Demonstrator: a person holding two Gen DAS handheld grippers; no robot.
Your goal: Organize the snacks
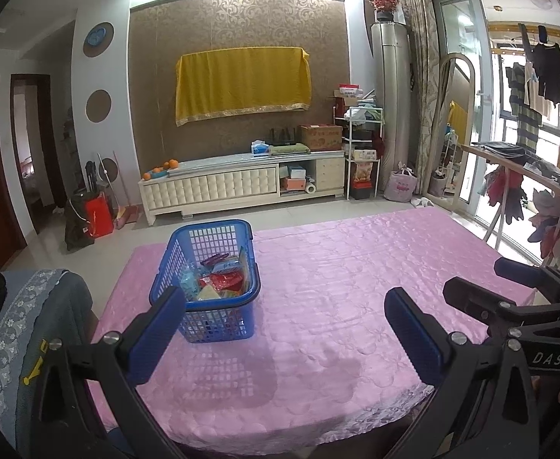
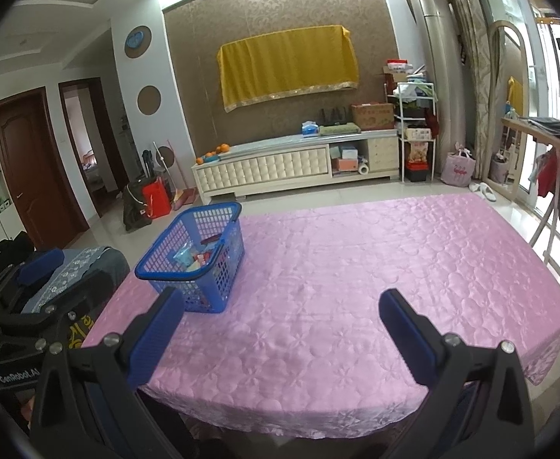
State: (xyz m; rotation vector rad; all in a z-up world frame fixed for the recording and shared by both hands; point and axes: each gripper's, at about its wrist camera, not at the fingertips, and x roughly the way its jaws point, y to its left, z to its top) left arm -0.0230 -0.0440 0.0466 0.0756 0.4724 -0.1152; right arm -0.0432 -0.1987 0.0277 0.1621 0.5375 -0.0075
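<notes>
A blue plastic basket [image 1: 188, 244] stands on the left part of the pink-clothed table [image 1: 356, 267]; it also shows in the right wrist view [image 2: 165, 264]. Several snack packets [image 1: 218, 279] lie inside it, red, yellow and pale blue; they also show in the right wrist view [image 2: 197, 258]. My left gripper [image 1: 285, 298] is open and empty, held near the table's front edge, its left finger beside the basket. My right gripper [image 2: 281, 300] is open and empty, to the right of the basket. The right gripper also shows at the right of the left wrist view [image 1: 482, 279].
A chair with a grey-blue lace cover [image 1: 23, 325] stands at the table's left side. A white TV cabinet [image 1: 241, 183] with oranges, boxes and a yellow-draped screen [image 1: 241, 84] lines the far wall. A clothes rack [image 1: 539, 176] stands at the right by the window.
</notes>
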